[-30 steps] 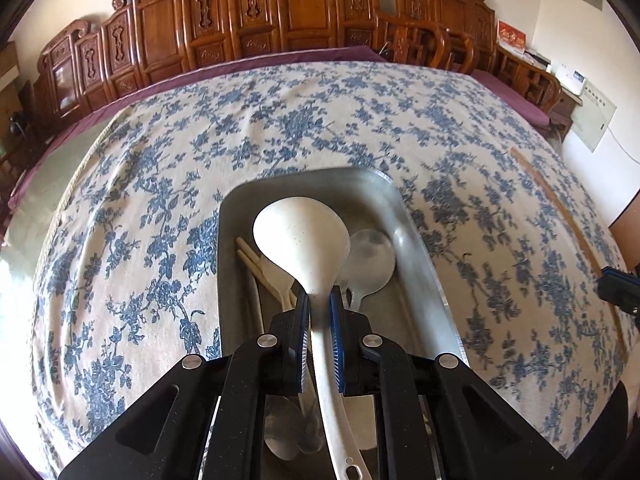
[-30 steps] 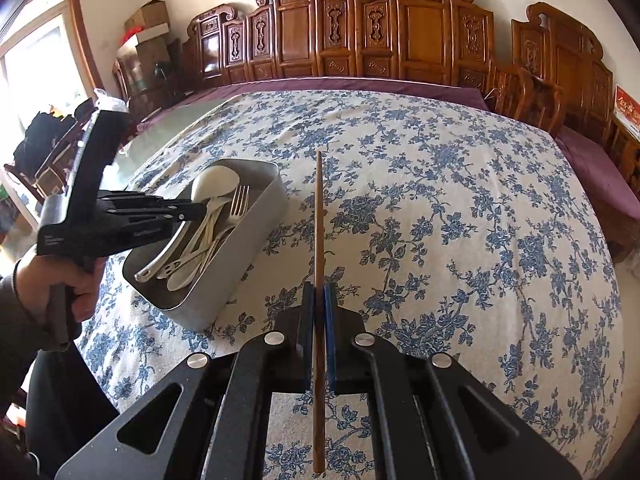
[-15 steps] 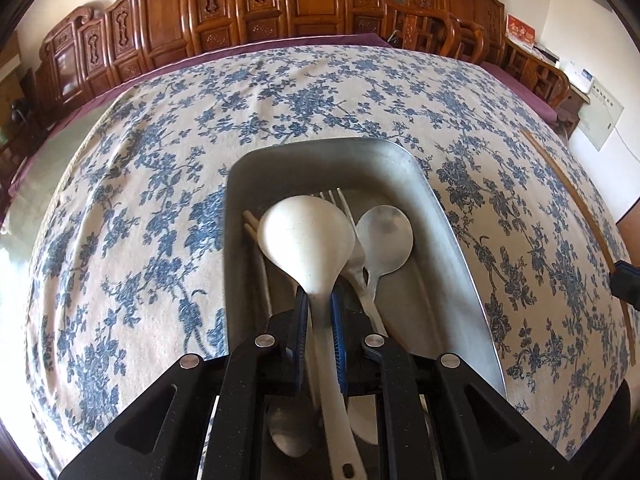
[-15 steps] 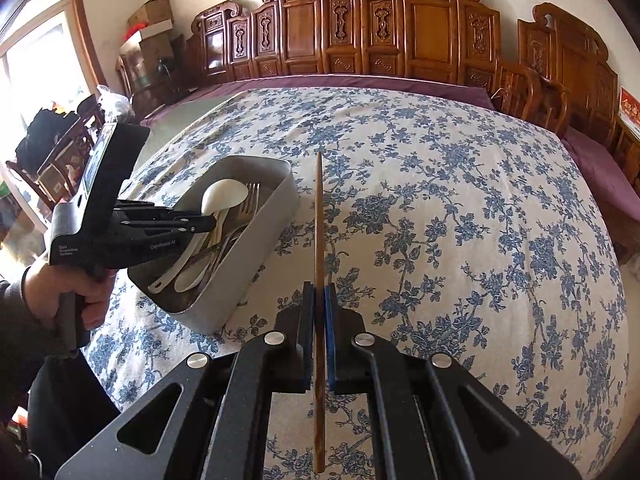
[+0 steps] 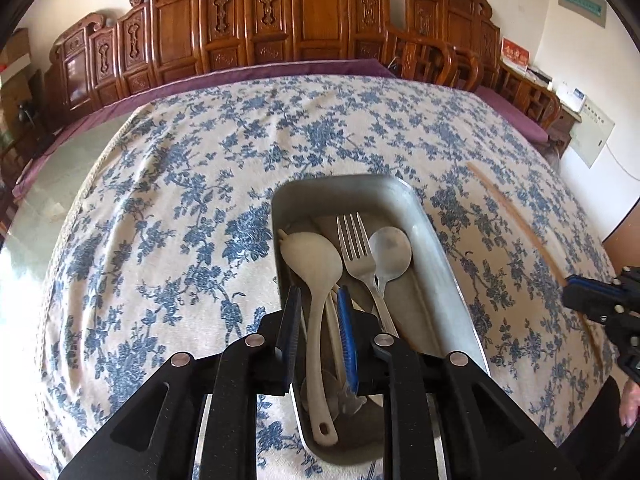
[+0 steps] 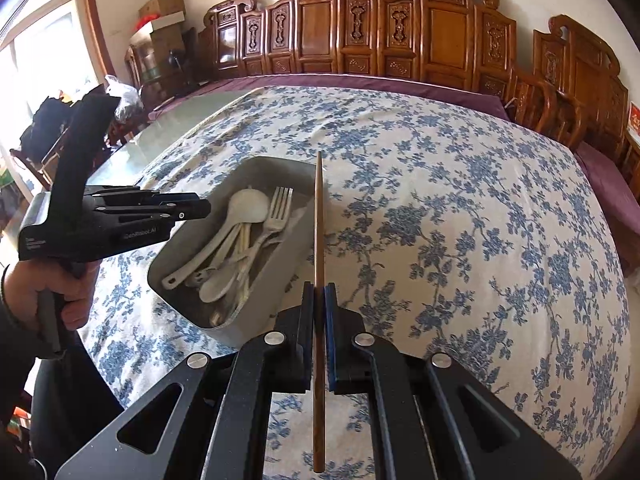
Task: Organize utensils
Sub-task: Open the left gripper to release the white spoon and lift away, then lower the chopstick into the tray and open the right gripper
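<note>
Two grippers are at work over a flowered cloth (image 6: 460,200). Just ahead of and below the left gripper (image 5: 319,320) sits the tray (image 5: 440,256), a metal box holding the ladle (image 5: 314,264), a fork (image 5: 354,240), a spoon (image 5: 390,248) and some pale chopsticks underneath. This gripper's jaws stand apart, one blue pad on each side of the ladle's handle with a gap showing on both sides, so the ladle lies loose in the tray, bowl pointing away from the gripper and handle end nearest it. That step reads as finished: the ladle is delivered and released.

The right gripper (image 6: 319,312) is clamped on a brown chopstick (image 6: 319,220), which runs straight forward between its pads and sticks out behind them too. Its tip reaches about level with the tray's far corner, and the tray (image 6: 276,280) lies just to the left of it. From the side, the left gripper (image 6: 192,210) hangs over the tray's left rim.

Judging by this, the chopstick is the piece in hand now. The next move likely calls for the left gripper to lift clear, then the right one to swing left, line the stick up with the tray's long axis, lower it among the others and let go. A crosswise stick could catch on the rim.
</note>
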